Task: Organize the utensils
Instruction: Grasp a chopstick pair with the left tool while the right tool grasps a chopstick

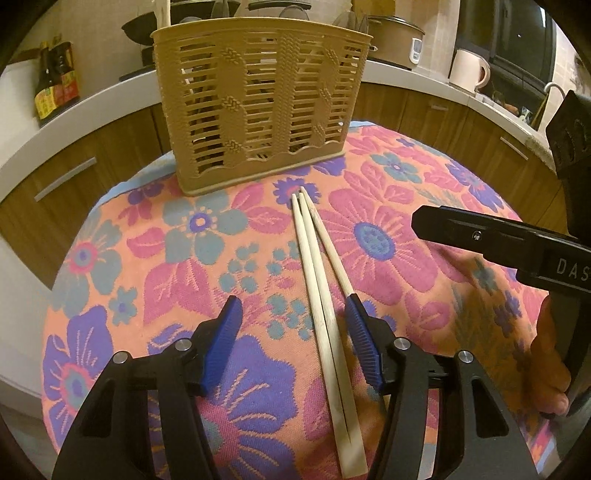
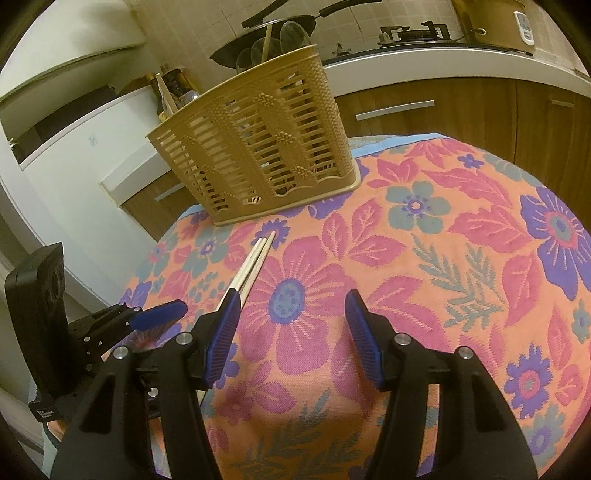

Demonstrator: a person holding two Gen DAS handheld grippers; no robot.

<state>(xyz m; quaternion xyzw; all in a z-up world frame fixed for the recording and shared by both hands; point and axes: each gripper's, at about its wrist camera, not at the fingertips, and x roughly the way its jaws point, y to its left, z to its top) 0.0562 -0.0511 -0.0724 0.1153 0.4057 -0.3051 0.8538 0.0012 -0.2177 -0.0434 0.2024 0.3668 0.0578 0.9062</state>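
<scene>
Three pale wooden chopsticks (image 1: 317, 266) lie together on the floral cloth, tips toward a tan slatted utensil basket (image 1: 258, 107) at the far edge. My left gripper (image 1: 291, 310) is open, low over the cloth, its fingers on either side of the chopsticks; the right fingertip (image 1: 356, 314) lies against one stick. In the right wrist view my right gripper (image 2: 291, 306) is open and empty, with the chopsticks (image 2: 255, 258) just past its left finger and the basket (image 2: 258, 147) beyond. The left gripper (image 2: 159, 314) shows at its lower left.
The floral cloth (image 1: 399, 192) covers a round table. Behind are wooden cabinets, a counter with sauce bottles (image 1: 55, 81), a white jug (image 1: 469, 68), a rice cooker (image 1: 397, 42), and a wok (image 2: 273, 33). The right gripper's black body (image 1: 517, 240) hangs over the table's right side.
</scene>
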